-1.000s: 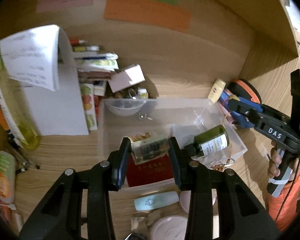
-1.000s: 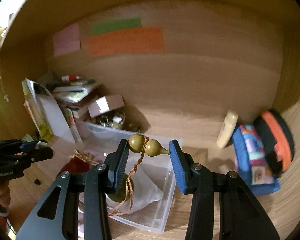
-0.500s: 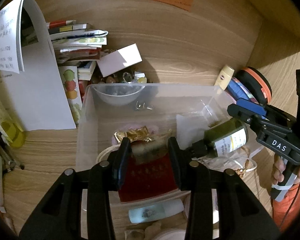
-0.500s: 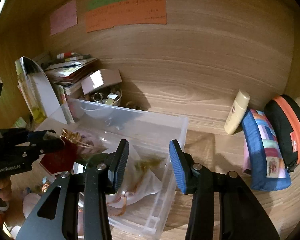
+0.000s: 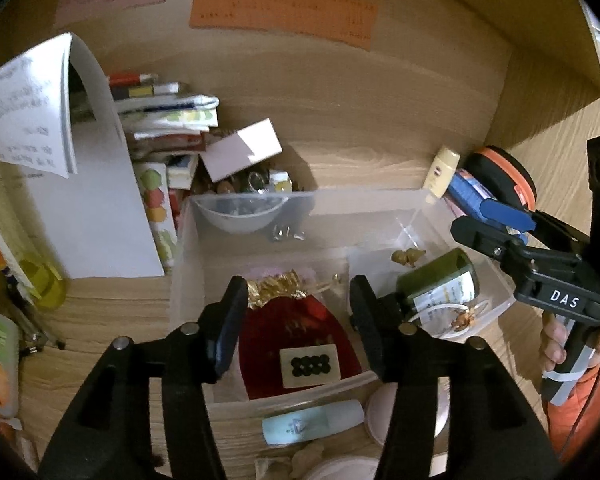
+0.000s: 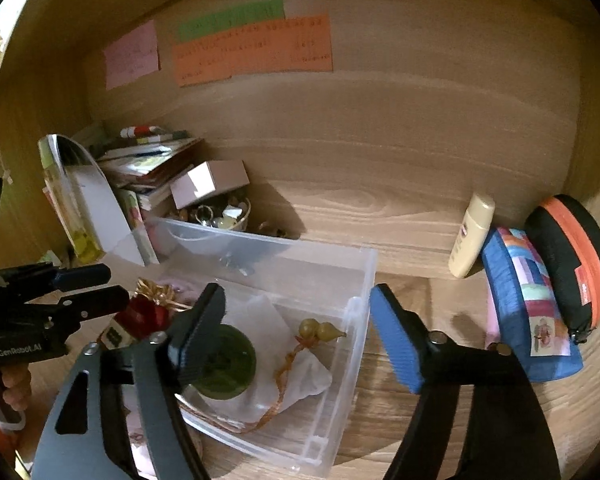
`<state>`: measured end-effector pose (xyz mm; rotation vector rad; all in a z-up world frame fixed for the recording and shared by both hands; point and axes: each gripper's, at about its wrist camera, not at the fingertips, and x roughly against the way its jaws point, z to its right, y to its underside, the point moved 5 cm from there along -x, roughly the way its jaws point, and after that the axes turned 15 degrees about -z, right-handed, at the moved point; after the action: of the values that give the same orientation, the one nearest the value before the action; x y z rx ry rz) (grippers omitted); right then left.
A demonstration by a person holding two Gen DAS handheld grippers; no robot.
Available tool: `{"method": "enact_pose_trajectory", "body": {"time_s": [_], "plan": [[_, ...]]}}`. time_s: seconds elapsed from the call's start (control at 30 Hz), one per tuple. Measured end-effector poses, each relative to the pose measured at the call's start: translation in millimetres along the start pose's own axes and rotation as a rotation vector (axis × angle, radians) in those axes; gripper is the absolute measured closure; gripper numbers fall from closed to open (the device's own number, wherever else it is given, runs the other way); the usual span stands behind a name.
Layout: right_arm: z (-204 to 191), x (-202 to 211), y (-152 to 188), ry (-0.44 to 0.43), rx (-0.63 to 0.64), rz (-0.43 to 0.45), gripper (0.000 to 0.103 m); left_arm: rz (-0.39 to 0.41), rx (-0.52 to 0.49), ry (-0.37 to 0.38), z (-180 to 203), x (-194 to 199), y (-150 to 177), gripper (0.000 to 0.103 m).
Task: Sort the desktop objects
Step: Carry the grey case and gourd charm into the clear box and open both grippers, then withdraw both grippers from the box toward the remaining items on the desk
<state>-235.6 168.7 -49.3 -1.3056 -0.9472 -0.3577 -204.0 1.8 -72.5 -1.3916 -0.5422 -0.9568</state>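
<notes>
A clear plastic bin (image 5: 360,208) stands on the wooden desk. In it lie a red pouch (image 5: 276,320) with gold trim, a green bottle (image 5: 440,284) and a white bag. A cream tile with black dots (image 5: 306,366) rests on the pouch, just below my left gripper (image 5: 298,320), whose jaws are opening with nothing pressed between them. A small gourd pendant (image 6: 322,330) on a brown cord lies on the white bag (image 6: 300,376) inside the bin (image 6: 364,280). Above it hangs my right gripper (image 6: 296,336), jaws opening wide and clear of the gourd.
Books and papers (image 5: 164,120) pile up at the back left beside a pink box (image 5: 244,152) and a bowl of trinkets (image 6: 220,216). A lotion tube (image 6: 472,236), blue pouch (image 6: 528,304) and black-orange case (image 6: 572,260) stand right. A pale tube (image 5: 312,420) lies before the bin.
Both grippers have let go. The left held the tile, which now lies on the red pouch. The right held the gourd, which now lies in the bin. Both jaws stand wider.
</notes>
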Motion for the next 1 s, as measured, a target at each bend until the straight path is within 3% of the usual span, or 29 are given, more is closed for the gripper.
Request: {"method": "enact_pose_trajectory", "body": {"time_s": [0.13, 0.37, 0.43, 0.5, 0.8, 1.0], "plan": [[-6, 12, -3, 0.000, 0.009, 0.015, 0.021, 0.027, -0.007, -0.017, 1, 12, -1, 0.040], [-18, 38, 1, -0.017, 0.024, 0.046, 0.015, 0.090, -0.041, -0.080, 4, 39, 5, 0.028], [-21, 46, 6, -0.021, 0.025, 0.050, 0.013, 0.093, -0.036, -0.085, 1, 46, 8, 0.017], [-24, 52, 11, -0.025, 0.027, 0.052, 0.011, 0.110, -0.023, -0.094, -4, 53, 12, 0.013], [-46, 69, 50, -0.019, 0.076, 0.038, 0.007, 0.134, 0.034, -0.169, -47, 86, 42, 0.009], [-67, 81, 73, -0.084, 0.100, 0.039, 0.006, 0.077, 0.073, -0.220, -78, 86, 71, 0.008]]}}
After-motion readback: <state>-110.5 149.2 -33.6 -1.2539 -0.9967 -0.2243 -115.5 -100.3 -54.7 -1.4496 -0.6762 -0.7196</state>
